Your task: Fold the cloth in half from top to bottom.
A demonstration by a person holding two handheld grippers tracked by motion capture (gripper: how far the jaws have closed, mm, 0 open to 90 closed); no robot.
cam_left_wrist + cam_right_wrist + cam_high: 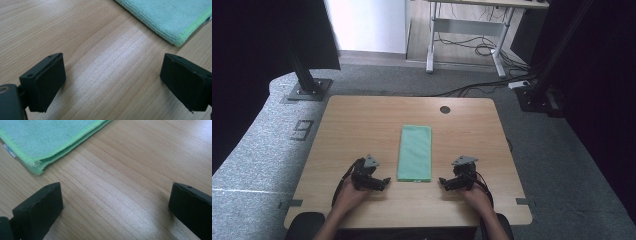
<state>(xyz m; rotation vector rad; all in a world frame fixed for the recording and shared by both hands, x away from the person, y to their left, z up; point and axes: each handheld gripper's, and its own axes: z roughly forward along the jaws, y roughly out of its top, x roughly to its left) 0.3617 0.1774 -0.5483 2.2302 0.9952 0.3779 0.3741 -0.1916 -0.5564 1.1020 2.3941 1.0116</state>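
A: High view. Folded green cloth (415, 153) lies flat near the middle of the wooden table (362, 125), long axis running away from the person, near edge toward the front of the table. A dark round grommet (445, 109) sits in the tabletop beyond the cloth's far end.

B: Grippers?

A: Left gripper (384, 182) rests on the table just left of the cloth's near corner, tips pointing toward it. Right gripper (443, 183) mirrors it on the other side. Both near the cloth, neither touching. Each carries a grey three-cornered plate on top, and a hand holds each from behind.

B: Left gripper view?

A: Left gripper (112, 82) has its jaws spread wide, bare table (75, 30) between them, nothing pinched. The cloth (170, 17) fills the upper right, its lime-stitched hem and a corner pointing down toward the right-hand jaw, apart from it.

B: Right gripper view?

A: Right gripper (116, 207) likewise spread wide over bare wood (150, 152), nothing held. The cloth (42, 135) lies upper left; two stacked layers show at the hem, so it is folded at least once. A small white tag (9, 151) pokes out at its left edge. The folded corner lies just above the left-hand jaw, not in contact.
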